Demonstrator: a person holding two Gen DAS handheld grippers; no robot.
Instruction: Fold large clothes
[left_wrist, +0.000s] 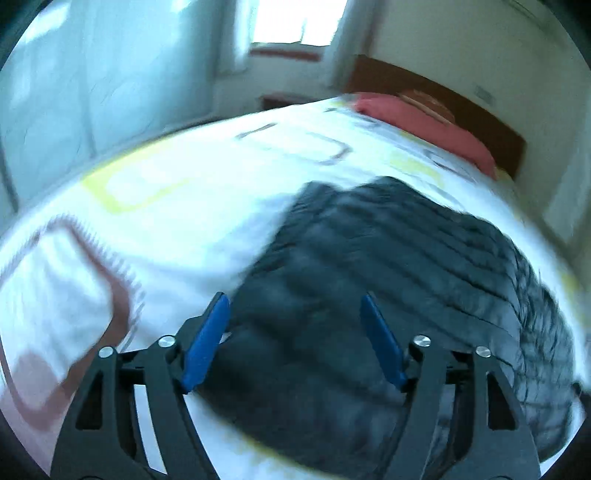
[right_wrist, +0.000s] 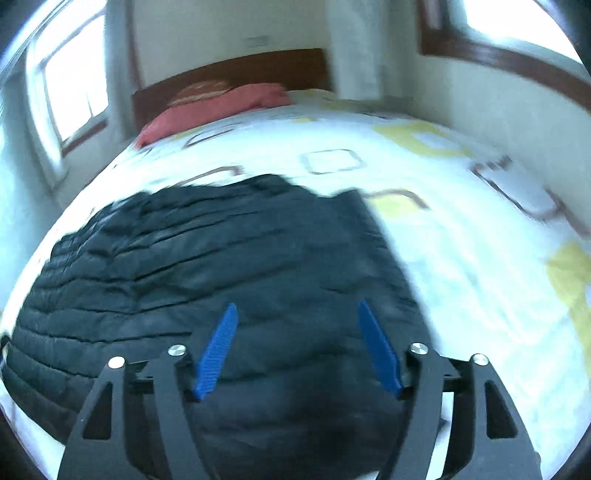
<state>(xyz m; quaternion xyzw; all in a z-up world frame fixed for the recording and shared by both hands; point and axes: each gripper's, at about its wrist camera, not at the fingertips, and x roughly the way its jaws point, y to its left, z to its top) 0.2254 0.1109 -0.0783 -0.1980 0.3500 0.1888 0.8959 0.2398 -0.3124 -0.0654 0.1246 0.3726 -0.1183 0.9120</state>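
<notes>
Dark quilted jacket (right_wrist: 207, 266) directly below your right gripper (right_wrist: 297, 306), left gripper (left_wrist: 295, 299); both spread, empty.

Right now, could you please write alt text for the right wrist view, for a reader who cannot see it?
A dark quilted jacket lies spread on a bed with a white patterned cover, and the right gripper hangs over it with its blue jaws open and empty. A red pillow rests against the wooden headboard behind; the picture is blurred.
</notes>
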